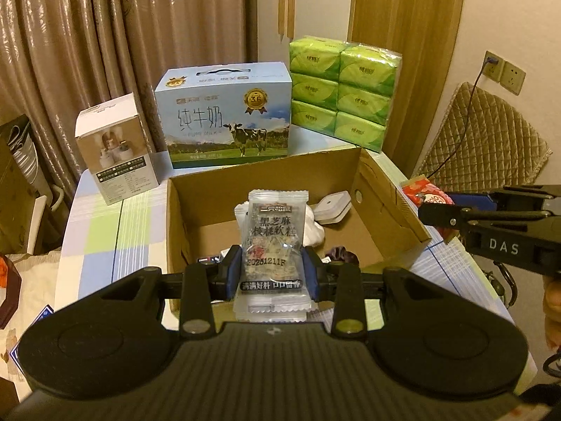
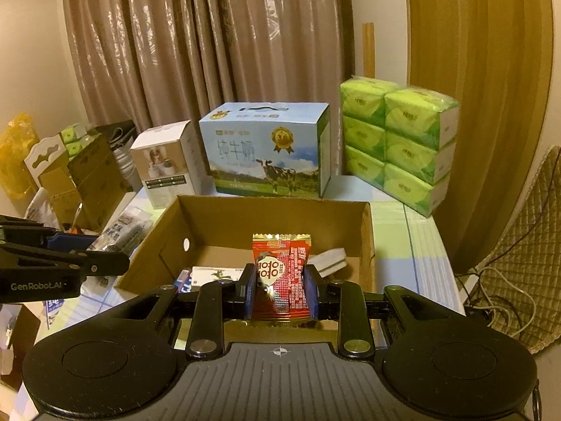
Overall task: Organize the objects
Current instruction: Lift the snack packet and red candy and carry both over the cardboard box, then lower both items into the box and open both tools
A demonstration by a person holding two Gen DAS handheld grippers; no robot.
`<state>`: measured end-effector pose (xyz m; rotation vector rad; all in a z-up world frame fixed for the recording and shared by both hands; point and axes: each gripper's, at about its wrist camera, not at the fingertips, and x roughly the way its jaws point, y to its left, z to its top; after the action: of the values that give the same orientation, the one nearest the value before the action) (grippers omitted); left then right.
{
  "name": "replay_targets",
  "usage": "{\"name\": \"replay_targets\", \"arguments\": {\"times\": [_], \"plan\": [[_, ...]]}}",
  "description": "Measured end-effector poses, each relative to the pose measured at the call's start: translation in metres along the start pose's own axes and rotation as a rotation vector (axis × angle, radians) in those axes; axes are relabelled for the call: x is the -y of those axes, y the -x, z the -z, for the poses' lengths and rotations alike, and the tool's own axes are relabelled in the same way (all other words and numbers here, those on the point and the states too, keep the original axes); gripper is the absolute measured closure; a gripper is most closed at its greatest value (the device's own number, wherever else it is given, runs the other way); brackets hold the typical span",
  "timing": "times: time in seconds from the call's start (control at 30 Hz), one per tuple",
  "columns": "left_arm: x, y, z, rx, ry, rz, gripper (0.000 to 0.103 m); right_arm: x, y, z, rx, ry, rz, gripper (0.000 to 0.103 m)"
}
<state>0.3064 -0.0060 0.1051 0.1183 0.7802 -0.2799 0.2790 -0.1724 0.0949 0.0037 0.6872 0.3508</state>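
Standing upright between the clenched jaws of the left gripper [image 1: 271,273], a clear snack packet [image 1: 272,245] was held above the cardboard box [image 1: 382,189], while a red candy packet [image 2: 282,277] was clamped likewise by the right gripper [image 2: 282,289].

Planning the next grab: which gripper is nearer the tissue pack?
Right. The right gripper holds the right side near the tissue pack; the left gripper is farther left, over the cardboard box.
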Motion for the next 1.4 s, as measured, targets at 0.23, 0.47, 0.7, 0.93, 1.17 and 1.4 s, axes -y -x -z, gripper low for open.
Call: {"name": "replay_targets", "arguments": {"times": [0.23, 0.47, 0.7, 0.93, 1.17, 1.4], "plan": [[-0.003, -0.025, -0.011, -0.024, 0.003, 0.005, 0.072, 0.007, -0.021, -0.009, -0.015, -0.01, 0.005, 0.077], [-0.012, -0.053, -0.015, -0.047, 0.017, -0.002, 0.072, 0.021, -0.04, -0.014, -0.031, -0.052, 0.007, 0.077], [-0.019, -0.081, -0.016, -0.071, 0.031, -0.01, 0.072, 0.031, -0.057, -0.014, -0.045, -0.073, 0.011, 0.077], [-0.021, -0.099, -0.015, -0.041, 0.079, 0.003, 0.06, 0.039, -0.069, -0.007, -0.061, -0.089, 0.009, 0.077], [-0.022, -0.098, -0.011, -0.043, 0.072, -0.004, 0.06, 0.046, -0.074, 0.003, -0.08, -0.098, 0.018, 0.077], [-0.023, -0.092, -0.009, -0.041, 0.059, -0.005, 0.06, 0.044, -0.072, 0.002, -0.076, -0.096, 0.016, 0.077]]}}
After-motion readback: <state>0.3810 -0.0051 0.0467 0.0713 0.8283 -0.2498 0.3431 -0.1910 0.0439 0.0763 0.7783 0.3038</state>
